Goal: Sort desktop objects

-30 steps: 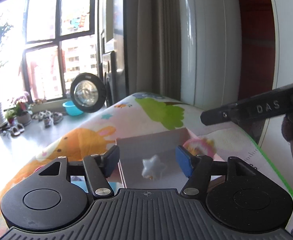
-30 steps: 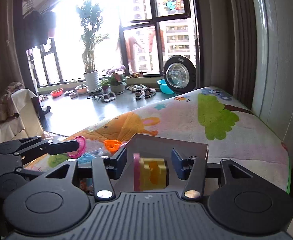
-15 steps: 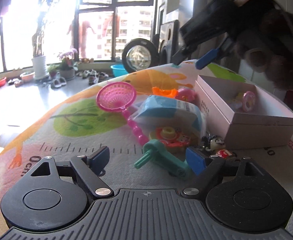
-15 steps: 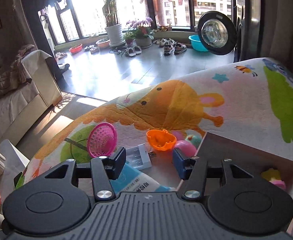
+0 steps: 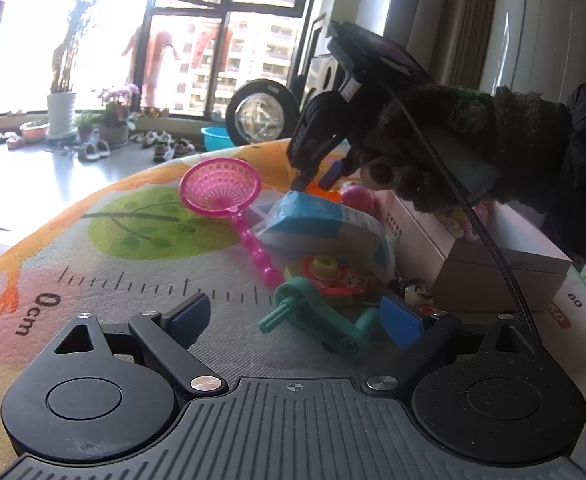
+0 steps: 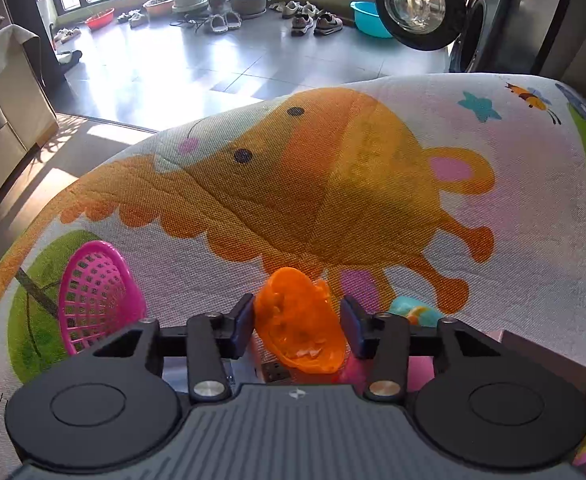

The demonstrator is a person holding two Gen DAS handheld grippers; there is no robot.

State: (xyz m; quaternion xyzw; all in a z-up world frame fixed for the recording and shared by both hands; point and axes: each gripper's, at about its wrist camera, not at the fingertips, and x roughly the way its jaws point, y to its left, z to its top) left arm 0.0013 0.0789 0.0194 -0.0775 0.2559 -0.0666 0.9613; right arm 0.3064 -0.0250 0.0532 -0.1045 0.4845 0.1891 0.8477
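My left gripper is open and low over the mat, with a teal crank toy between its fingers. Behind it lie a round colourful toy, a blue-and-white packet and a pink scoop net. The pink box stands at the right. My right gripper is open with its fingers on either side of an orange shell-shaped toy, close to it. It also shows in the left wrist view, held by a gloved hand above the toys.
The pink net lies left of my right gripper. A teal toy and the box corner are to its right. Small figurines sit by the box. The mat edge drops to the floor beyond.
My right gripper has dropped forward from above the box down around the orange toy. My left gripper has edged closer to the teal crank toy.
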